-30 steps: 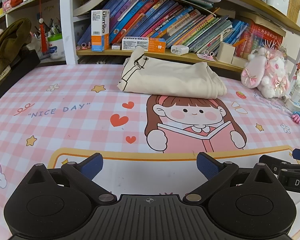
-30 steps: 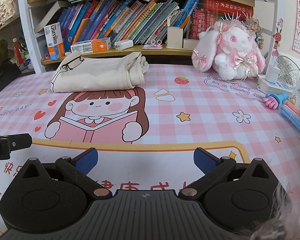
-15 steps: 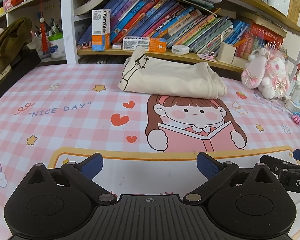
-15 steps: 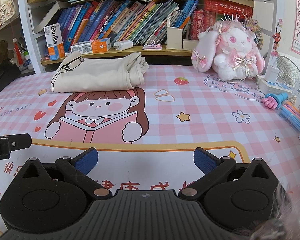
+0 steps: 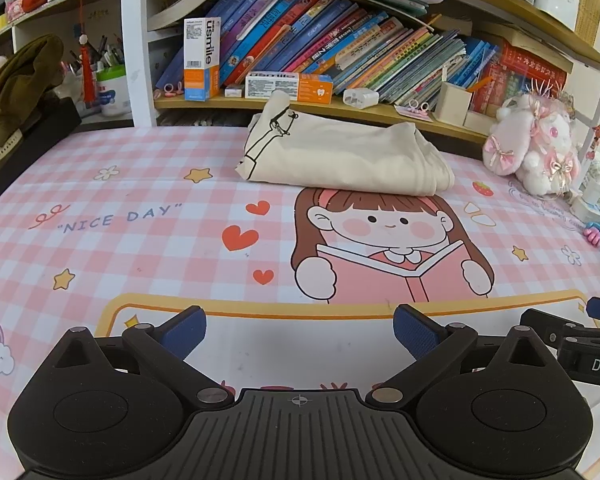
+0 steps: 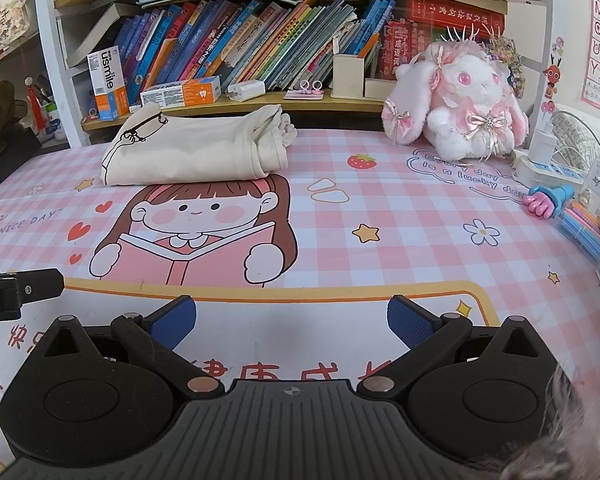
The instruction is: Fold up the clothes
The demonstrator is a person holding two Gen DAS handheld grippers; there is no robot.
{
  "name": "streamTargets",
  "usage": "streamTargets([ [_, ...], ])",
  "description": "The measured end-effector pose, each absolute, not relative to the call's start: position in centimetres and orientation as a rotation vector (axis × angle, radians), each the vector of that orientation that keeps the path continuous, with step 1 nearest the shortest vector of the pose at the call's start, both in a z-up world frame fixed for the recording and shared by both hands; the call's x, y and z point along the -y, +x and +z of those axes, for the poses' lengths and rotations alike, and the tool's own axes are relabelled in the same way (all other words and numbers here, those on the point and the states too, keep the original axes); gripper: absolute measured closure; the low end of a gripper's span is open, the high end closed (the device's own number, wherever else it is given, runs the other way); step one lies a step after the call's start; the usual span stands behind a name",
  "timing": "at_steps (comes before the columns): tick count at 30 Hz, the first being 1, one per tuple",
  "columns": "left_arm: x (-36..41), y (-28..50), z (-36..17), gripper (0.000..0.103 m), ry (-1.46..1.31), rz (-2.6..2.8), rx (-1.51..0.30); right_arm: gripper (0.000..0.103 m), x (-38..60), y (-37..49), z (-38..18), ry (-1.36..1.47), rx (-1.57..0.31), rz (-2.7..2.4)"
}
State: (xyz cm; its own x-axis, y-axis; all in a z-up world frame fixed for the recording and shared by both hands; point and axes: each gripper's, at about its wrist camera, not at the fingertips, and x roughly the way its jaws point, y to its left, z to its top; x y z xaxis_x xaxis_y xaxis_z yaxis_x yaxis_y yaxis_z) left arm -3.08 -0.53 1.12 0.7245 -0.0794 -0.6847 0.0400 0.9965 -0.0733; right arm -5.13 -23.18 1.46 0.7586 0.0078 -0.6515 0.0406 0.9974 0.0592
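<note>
Nearest the edge of the surface (image 5: 148, 240), the left gripper (image 5: 300, 330) and the right gripper (image 6: 292, 322) hovered side by side, both sets of blue-padded fingers (image 6: 174, 320) spread wide and holding nothing. Beneath them lay a pink checked mat (image 6: 380, 216) printed with a cartoon girl reading a book. Farther back, at the mat's far edge, a cream garment (image 5: 340, 156) lay folded into a neat bundle, well apart from both grippers. To its right sat a pink-and-white plush rabbit (image 6: 460, 100). Behind everything, a shelf (image 5: 308, 102) carried a leaning row of books (image 5: 320, 40) and two toothpaste boxes (image 5: 288, 86).
</note>
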Motion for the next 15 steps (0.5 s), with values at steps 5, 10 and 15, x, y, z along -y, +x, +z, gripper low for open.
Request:
streamTargets([
  [5,0.48,-3.04,1.07,0.002,-0.054,-0.069,-0.763,0.0,23.16,-5.13,1.49,0.071,-0.709,-0.018],
  [10,0.59,-3.06,0.96,0.002,-0.052,-0.07,-0.768,0.0,23.21,-5.16,1.52,0.074,-0.708,-0.019],
  [15,0.57,-3.06,0.98,0.002,-0.049,-0.072,-0.769,0.0,23.17,-5.16,1.54,0.074,-0.708,-0.02],
])
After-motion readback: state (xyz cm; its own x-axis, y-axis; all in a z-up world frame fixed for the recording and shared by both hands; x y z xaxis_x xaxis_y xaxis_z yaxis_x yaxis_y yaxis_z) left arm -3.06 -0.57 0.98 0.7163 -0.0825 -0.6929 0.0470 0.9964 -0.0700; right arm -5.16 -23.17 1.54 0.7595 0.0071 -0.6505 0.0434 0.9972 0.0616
